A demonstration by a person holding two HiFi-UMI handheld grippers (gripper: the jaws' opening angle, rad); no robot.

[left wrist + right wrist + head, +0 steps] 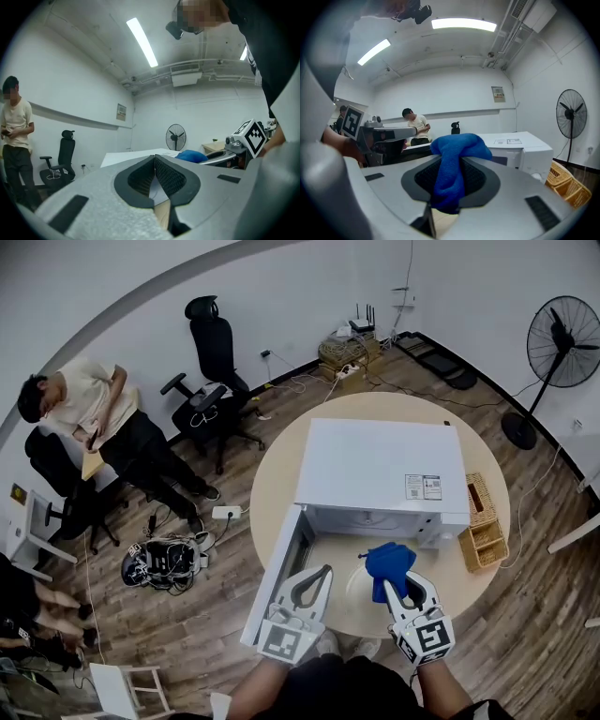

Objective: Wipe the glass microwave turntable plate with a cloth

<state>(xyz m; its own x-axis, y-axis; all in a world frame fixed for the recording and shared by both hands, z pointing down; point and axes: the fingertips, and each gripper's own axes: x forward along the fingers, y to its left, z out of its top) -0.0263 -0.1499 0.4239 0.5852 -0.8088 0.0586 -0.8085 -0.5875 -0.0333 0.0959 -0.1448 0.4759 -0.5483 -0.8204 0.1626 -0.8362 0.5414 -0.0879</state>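
The glass turntable plate (pixel 359 597) shows as a pale disc on the round table (pixel 277 465), just in front of the open white microwave (pixel 380 465). My right gripper (pixel 396 585) is at the plate's right edge, shut on a bunched blue cloth (pixel 389 562) that bulges above its jaws (pixel 457 152). My left gripper (pixel 325 570) is just left of the plate with its jaws closed tip to tip (pixel 154 157). Whether it touches the plate is unclear. The blue cloth (pixel 190 156) also shows to the right in the left gripper view.
The microwave door (pixel 277 579) hangs open to the left, under my left gripper. A wicker basket (pixel 482 529) sits at the table's right edge. A standing person (pixel 94 418), office chairs (pixel 216 348), a bag (pixel 169 563) and a floor fan (pixel 562 341) surround the table.
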